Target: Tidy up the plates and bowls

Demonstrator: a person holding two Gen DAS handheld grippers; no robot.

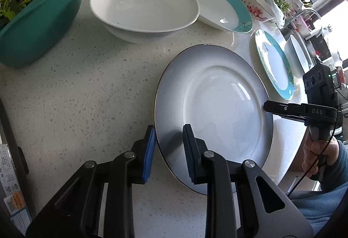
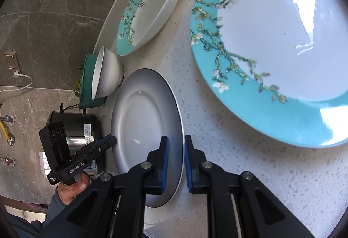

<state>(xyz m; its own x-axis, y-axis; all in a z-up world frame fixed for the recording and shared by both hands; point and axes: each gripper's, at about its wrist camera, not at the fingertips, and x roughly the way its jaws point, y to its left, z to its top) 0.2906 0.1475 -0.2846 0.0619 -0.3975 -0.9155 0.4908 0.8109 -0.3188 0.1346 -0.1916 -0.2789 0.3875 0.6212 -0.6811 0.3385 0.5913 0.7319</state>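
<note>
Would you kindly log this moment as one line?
left hand-held gripper: astride grey gold-rimmed plate rim | right hand-held gripper: astride opposite rim

On the countertop, the rimmed dinner plate lies near the front edge, with the left gripper straddling its near-left rim and the right gripper at its right rim. Behind it stands a wide bowl, touching or overlapping a blossom-patterned deep plate on its right, and a basin of leafy greens sits at the back-left corner. Right of the dinner plate lies a blossom-patterned flat plate, with another bowl beyond it, and a small floral bowl stands further back.
</note>
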